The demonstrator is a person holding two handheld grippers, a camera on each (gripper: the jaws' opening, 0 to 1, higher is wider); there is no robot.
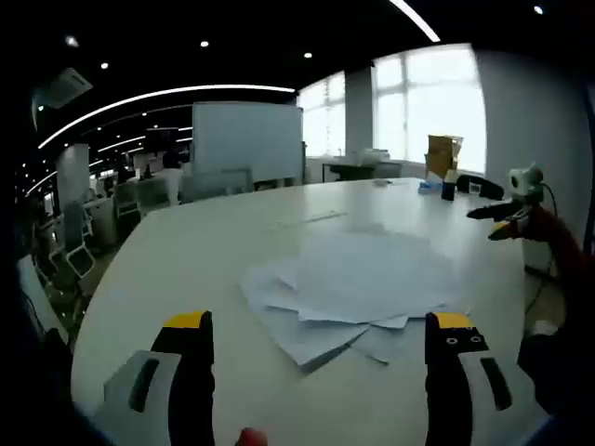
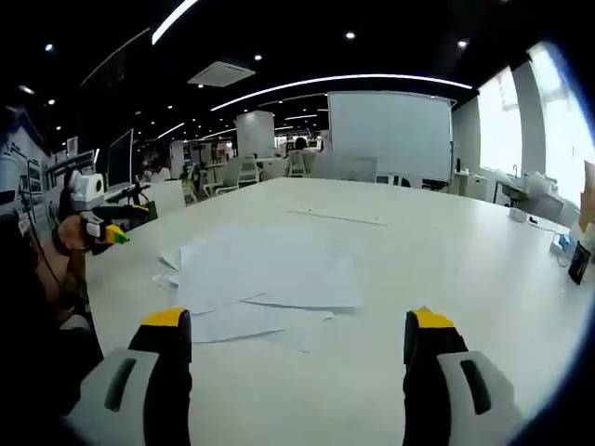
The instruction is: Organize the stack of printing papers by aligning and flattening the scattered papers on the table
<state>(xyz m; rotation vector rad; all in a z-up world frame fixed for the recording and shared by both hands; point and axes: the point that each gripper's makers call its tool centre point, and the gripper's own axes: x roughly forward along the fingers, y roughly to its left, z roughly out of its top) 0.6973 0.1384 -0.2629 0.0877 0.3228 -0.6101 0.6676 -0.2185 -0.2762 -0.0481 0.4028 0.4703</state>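
A loose pile of white printing papers (image 1: 358, 288) lies fanned out and askew on the white table (image 1: 214, 251). My left gripper (image 1: 321, 336) hovers just short of the pile's near edge, jaws wide apart with nothing between them. In the right gripper view the same papers (image 2: 260, 279) spread across the table (image 2: 437, 269), and my right gripper (image 2: 296, 334) stands open just before their near edge. The right gripper (image 1: 507, 218) also appears at the right of the left gripper view. The left gripper (image 2: 107, 228) comes in from the left of the right gripper view.
A single sheet (image 2: 339, 217) lies farther along the table. A dark bottle (image 1: 449, 186) and a cardboard box (image 1: 443, 153) stand near the table's far right end. Office chairs (image 1: 74, 251) and a whiteboard (image 1: 246, 139) stand beyond the table.
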